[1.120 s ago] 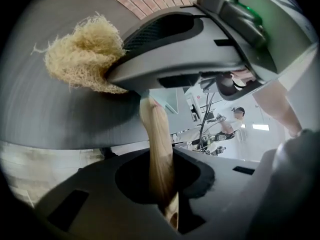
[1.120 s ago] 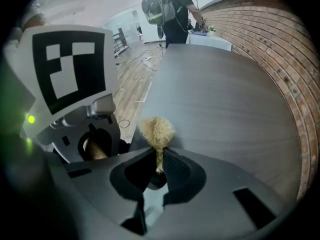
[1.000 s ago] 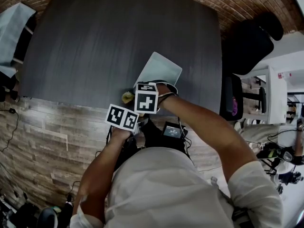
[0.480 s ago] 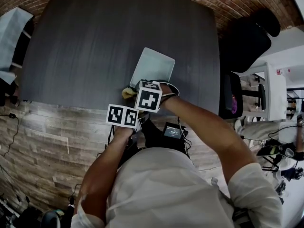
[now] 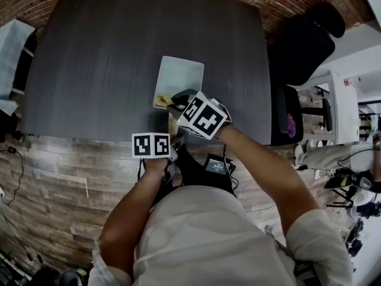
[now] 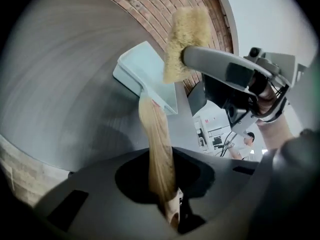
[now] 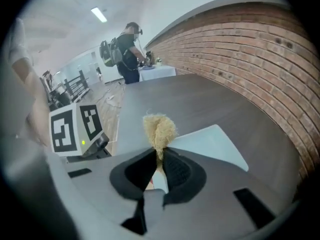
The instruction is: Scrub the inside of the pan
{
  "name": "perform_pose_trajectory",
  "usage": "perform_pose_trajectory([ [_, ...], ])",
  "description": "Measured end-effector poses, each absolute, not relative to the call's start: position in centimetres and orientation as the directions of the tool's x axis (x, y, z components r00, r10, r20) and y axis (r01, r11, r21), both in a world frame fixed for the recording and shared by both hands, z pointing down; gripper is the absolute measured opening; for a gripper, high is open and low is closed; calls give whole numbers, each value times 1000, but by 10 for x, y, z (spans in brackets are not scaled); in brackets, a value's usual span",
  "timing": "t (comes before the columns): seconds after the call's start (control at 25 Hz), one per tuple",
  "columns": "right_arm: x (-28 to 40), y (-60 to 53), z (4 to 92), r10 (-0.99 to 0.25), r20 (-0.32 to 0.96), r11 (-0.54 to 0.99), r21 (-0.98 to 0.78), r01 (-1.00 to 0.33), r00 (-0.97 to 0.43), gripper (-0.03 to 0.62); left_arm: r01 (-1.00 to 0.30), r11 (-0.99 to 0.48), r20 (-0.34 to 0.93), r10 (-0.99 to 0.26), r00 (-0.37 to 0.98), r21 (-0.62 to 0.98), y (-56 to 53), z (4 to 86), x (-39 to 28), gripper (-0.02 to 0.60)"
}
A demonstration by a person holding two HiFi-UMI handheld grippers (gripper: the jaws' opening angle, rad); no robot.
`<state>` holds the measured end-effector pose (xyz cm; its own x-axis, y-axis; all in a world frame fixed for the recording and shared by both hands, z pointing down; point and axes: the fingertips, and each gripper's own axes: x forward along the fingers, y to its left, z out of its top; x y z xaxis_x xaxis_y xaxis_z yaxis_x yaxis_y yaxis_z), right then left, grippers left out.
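Pale square metal pan (image 5: 178, 75) on dark grey table (image 5: 89, 52), just past both grippers. Left gripper (image 6: 167, 204) clamped on pan's long wooden handle (image 6: 156, 144). Right gripper (image 7: 157, 166) pinching yellow fibre scrubber (image 7: 159, 128) over pan's near-left corner; contact unclear tbh.

Wide bare room is left on the table (image 5: 101, 52) to the left of and beyond the pan (image 5: 178, 73), which is set near the front edge. The space over the pan's near end is taken up by the right gripper (image 7: 159, 159) with its scrubber (image 7: 159, 129), and the front approach is blocked by the handle (image 6: 155, 134) clamped in the left gripper (image 6: 172, 211). The right side is hemmed by a black chair (image 5: 303, 43), the far side by a brick wall (image 5: 286, 2).
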<state>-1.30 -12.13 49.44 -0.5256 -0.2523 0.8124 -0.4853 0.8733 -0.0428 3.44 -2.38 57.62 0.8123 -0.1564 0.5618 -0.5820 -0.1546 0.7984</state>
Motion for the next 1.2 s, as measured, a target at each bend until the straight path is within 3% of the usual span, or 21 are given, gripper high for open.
perform_pose_trajectory([
  [0.28,34,-127,479,-349,769,768,-92,-634,-535,43,-573,-131,546,-196,815,809,-39,574,43,74],
  [0.4,49,-125,475,-376,758,746,-94,-660,-533,43,-542,-165,516,-175,838,824,-37,566,52,206],
  [0.48,55,-124,472,-394,749,732,-96,-675,-533,43,-531,-190,505,-171,846,826,-35,561,52,220],
  [1.04,75,-117,457,-464,713,659,-118,-743,-525,43,-601,-318,521,-306,797,733,-49,533,-4,229],
  [1.2,77,-113,451,-492,696,633,-126,-764,-522,43,-594,-375,475,-366,800,712,-58,510,-14,227],
])
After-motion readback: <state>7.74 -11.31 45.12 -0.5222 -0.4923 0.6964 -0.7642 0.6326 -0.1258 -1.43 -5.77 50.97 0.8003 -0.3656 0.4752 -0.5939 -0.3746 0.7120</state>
